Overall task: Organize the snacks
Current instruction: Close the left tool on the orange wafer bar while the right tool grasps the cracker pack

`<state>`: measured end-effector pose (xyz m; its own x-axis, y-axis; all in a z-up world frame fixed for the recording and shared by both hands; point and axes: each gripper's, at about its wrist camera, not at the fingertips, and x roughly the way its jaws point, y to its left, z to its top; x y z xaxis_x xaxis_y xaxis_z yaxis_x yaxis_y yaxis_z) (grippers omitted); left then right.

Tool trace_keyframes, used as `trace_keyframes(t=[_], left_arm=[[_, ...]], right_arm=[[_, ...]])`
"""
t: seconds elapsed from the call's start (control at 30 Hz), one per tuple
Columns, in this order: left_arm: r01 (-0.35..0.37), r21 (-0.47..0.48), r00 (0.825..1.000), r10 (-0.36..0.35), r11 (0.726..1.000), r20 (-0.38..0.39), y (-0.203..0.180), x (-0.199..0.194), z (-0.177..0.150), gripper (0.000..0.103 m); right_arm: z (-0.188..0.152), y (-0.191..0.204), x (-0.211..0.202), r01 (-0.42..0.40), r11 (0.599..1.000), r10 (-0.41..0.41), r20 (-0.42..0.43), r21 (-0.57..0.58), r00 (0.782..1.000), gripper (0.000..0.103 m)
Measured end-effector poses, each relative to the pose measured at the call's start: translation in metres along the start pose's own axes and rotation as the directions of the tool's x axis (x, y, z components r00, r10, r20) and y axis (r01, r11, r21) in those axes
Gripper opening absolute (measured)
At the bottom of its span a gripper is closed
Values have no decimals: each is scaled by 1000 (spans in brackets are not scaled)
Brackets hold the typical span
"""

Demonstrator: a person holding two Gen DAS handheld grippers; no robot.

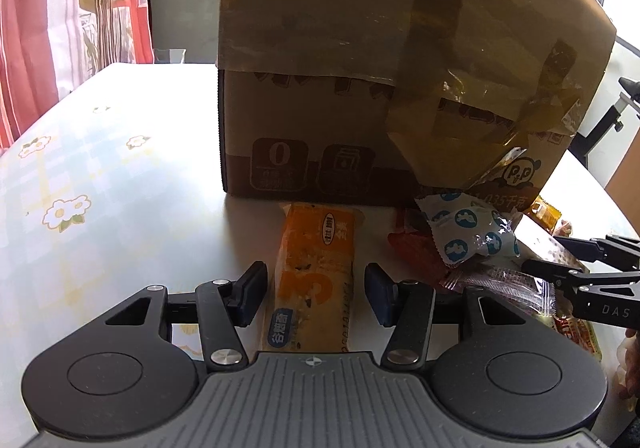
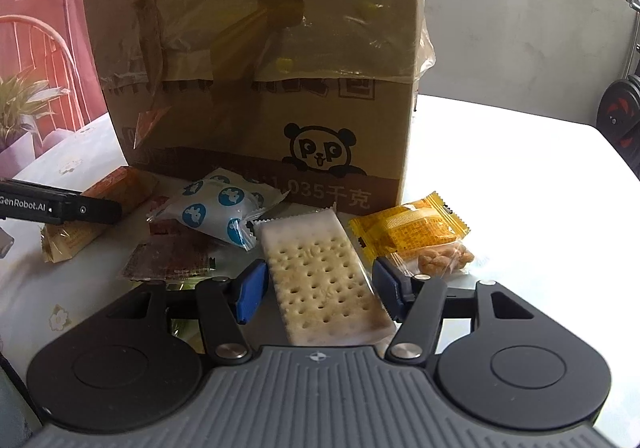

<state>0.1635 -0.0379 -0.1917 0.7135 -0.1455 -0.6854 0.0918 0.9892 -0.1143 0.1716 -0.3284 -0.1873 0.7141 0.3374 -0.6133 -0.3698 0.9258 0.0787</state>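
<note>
An orange snack bar [image 1: 316, 268] lies on the table between the fingers of my left gripper [image 1: 316, 276], which is open with a thin gap on each side. A wrapped cracker pack [image 2: 320, 272] lies between the blue pads of my right gripper [image 2: 320, 288]. That gripper is open, its right pad close to the wrapper edge. A blue-and-white pouch [image 2: 216, 211], a dark red packet [image 2: 168, 260] and a yellow packet [image 2: 412, 232] lie around it. Behind the snacks stands a tall taped cardboard box [image 2: 260, 87], its top out of view.
The flowered tablecloth [image 1: 100, 187] stretches to the left of the box [image 1: 360, 87]. My right gripper [image 1: 540, 251] reaches in from the right over a clear packet [image 1: 508, 284]. A finger of my left gripper [image 2: 80, 207] lies over the orange bar [image 2: 120, 183]. A person's hand [image 1: 630, 368] shows at the right edge.
</note>
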Motion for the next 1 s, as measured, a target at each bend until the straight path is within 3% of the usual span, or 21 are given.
trace_keyframes(t=[0.07, 0.13, 0.17, 0.23, 0.47, 1.0], left_arm=[[7, 11, 1000, -8, 1000, 7, -1, 0, -2, 56], [13, 24, 1000, -13, 1000, 9, -3, -1, -4, 51], [11, 34, 1000, -11, 999, 9, -4, -2, -5, 42], [19, 45, 1000, -19, 999, 8, -5, -5, -6, 40], [67, 71, 998, -67, 995, 8, -12, -14, -17, 39], [65, 67, 997, -67, 996, 27, -11, -25, -20, 38]], right_arm=[[0, 2, 0, 8, 1000, -8, -3, -13, 1000, 62], [0, 4, 0, 17, 1000, -17, -4, -26, 1000, 62], [0, 4, 0, 18, 999, -18, -5, -28, 1000, 62], [1, 6, 2, 19, 999, -19, -5, -25, 1000, 61], [0, 9, 2, 29, 999, -29, -5, -36, 1000, 60], [-3, 15, -1, 43, 998, -42, 7, -56, 999, 54]])
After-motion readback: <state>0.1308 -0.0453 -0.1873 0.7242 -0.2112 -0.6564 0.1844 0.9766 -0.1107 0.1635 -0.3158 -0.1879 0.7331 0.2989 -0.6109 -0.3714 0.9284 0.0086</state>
